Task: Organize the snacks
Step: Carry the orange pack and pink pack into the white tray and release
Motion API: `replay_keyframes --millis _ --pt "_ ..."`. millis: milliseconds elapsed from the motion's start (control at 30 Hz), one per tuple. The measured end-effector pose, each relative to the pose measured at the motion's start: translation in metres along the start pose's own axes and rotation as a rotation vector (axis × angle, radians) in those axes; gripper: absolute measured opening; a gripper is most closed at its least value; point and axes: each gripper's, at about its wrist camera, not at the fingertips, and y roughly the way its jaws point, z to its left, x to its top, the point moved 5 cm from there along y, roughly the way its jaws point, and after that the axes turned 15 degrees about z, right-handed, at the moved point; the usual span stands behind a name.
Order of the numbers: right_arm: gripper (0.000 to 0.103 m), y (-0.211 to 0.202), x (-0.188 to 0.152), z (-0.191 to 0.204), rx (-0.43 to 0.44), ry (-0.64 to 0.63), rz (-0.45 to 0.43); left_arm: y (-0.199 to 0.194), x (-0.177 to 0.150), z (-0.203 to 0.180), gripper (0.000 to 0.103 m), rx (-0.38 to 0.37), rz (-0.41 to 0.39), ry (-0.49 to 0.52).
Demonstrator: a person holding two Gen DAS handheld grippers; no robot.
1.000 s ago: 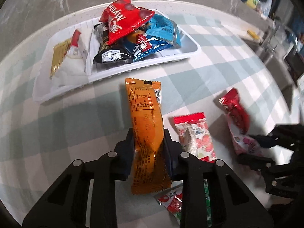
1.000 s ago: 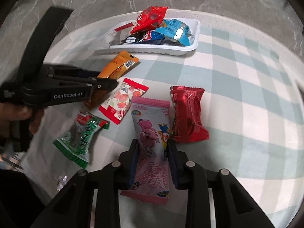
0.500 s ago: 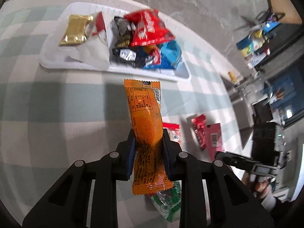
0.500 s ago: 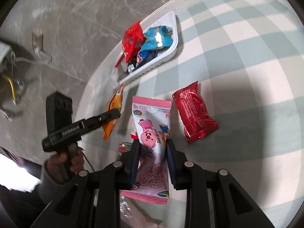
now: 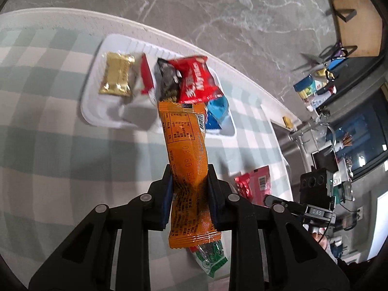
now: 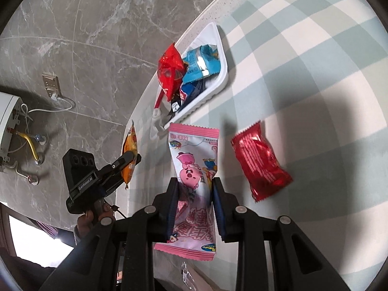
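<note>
My left gripper (image 5: pixel 189 189) is shut on a long orange snack packet (image 5: pixel 185 150), held in the air in front of the white tray (image 5: pixel 97 118). The tray holds a gold packet (image 5: pixel 117 74), a red packet (image 5: pixel 196 80), a blue one (image 5: pixel 217 108) and others. My right gripper (image 6: pixel 195 198) is shut on a pink cartoon packet (image 6: pixel 194 167), lifted above the checked tablecloth. In the right wrist view the left gripper (image 6: pixel 131 160) with the orange packet (image 6: pixel 131 145) shows at the left, and the tray (image 6: pixel 222 80) lies beyond.
A red foil packet (image 6: pixel 260 162) lies on the cloth right of the pink one. A green packet (image 5: pixel 211 259) lies under my left gripper. The table edge runs close behind the tray, with grey marble floor beyond. Shelves with clutter stand at the far right in the left wrist view.
Both grippers have lifted their packets off the cloth and rolled. The left one has carried the orange packet up and closer to the tray.
</note>
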Motion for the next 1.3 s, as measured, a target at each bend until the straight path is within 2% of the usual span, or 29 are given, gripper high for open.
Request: replay_keyframes --millis 467,1000,1300 --pt "0.03 -0.005 0.056 0.013 0.0 -0.01 -0.046 -0.02 0.04 0.025 0.023 0.047 -0.034 -0.015" --pt "0.03 0.004 0.169 0.027 -0.14 -0.087 -0.045 -0.014 0.106 0.056 0.023 0.095 -0.034 -0.015" --pt "0.03 0.021 0.206 0.018 -0.213 -0.109 0.006 -0.003 0.137 0.07 0.023 0.11 -0.016 -0.012"
